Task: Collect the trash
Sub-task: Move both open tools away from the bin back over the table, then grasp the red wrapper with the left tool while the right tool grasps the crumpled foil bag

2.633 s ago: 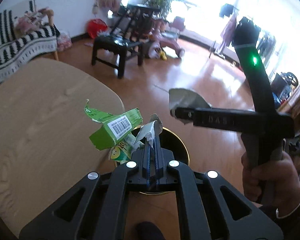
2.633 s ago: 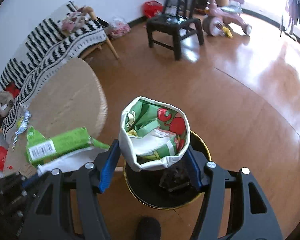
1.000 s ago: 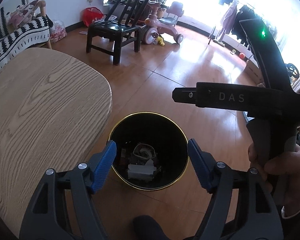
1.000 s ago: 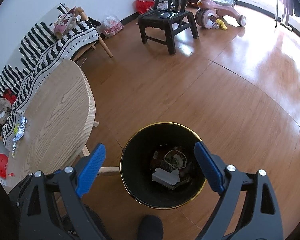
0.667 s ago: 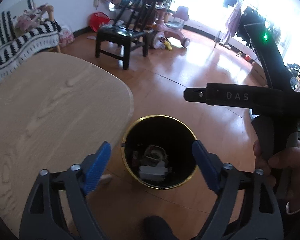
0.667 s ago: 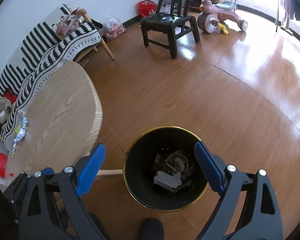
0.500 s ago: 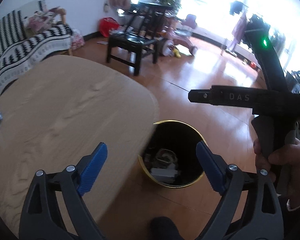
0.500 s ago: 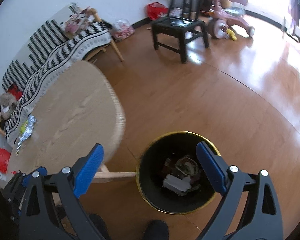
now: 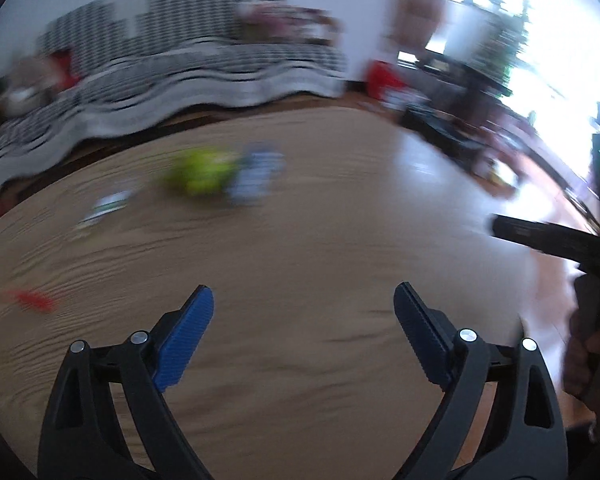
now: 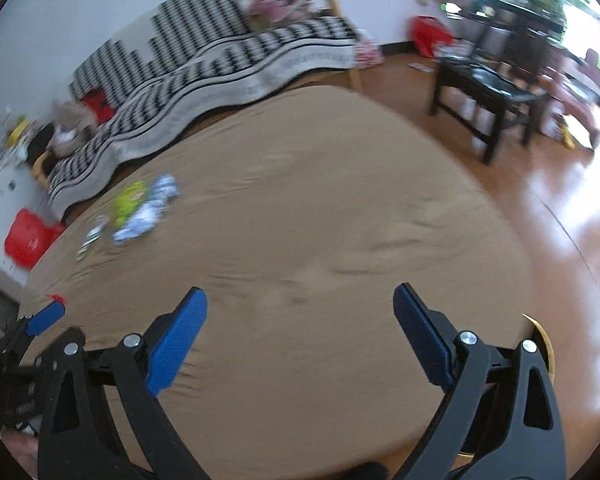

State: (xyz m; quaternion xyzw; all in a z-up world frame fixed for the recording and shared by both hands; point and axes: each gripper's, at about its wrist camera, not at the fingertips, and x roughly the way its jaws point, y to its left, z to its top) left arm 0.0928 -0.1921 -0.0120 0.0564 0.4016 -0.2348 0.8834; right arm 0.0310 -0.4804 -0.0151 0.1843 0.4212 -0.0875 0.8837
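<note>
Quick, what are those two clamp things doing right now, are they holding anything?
Left gripper: open, holding nothing, over the wooden table.
Right gripper: open, holding nothing, over the same table.

The wooden table [image 10: 300, 216] presents a broad bare surface ahead of both grippers. The left gripper [image 9: 303, 320] and the right gripper [image 10: 300, 322] hang above it with jaws spread wide and nothing between the blue pads [image 10: 176, 336].

Obstacles on the table sit toward the far left edge:
- a yellow-green wrapper [image 10: 129, 204] touching a blue-white wrapper [image 10: 152, 208];
- a small green-white scrap [image 10: 90, 238] just beside them;
- a red scrap [image 9: 34, 300] near the left edge.

The striped sofa [image 10: 220, 60] borders the far side. A black chair [image 10: 496, 92] stands on the floor beyond the right edge. A gold bin rim [image 10: 544, 344] shows beside the table's near right corner.
</note>
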